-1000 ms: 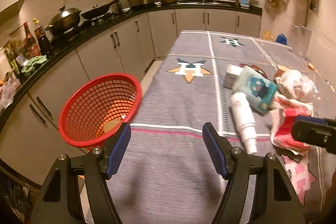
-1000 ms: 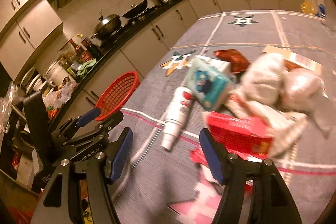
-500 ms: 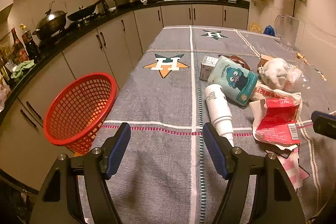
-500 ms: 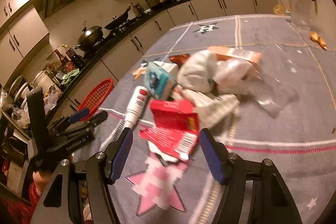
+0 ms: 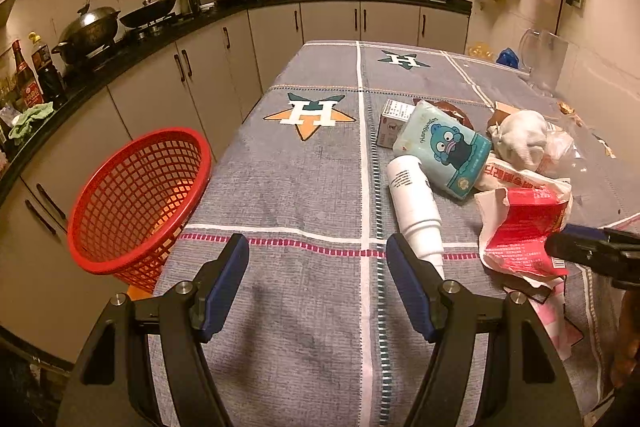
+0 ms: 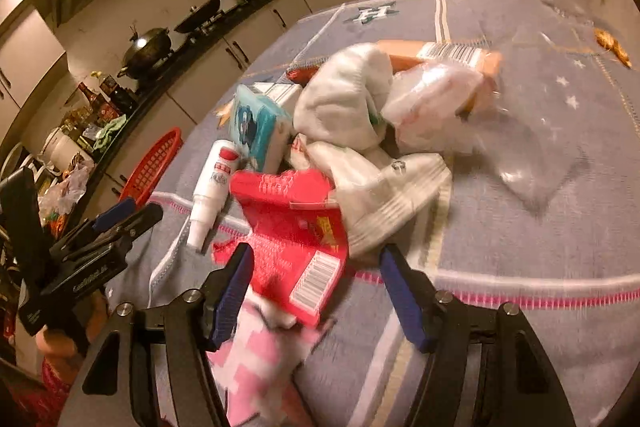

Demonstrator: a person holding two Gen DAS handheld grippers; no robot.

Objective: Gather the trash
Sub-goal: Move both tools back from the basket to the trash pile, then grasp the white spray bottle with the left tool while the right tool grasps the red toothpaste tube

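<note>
Trash pile on table, right of basket. Right gripper fingers wide open, empty, straddling red wrapper. Left gripper open, empty, over bare cloth. Advice: lower right, pinch wrapper edge only, avoid cloth.

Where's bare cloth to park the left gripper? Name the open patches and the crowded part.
Open: the cloth between the red basket and the white bottle, under the left gripper, and the far end around the green star. Crowded: the trash pile by the red wrapper.
</note>
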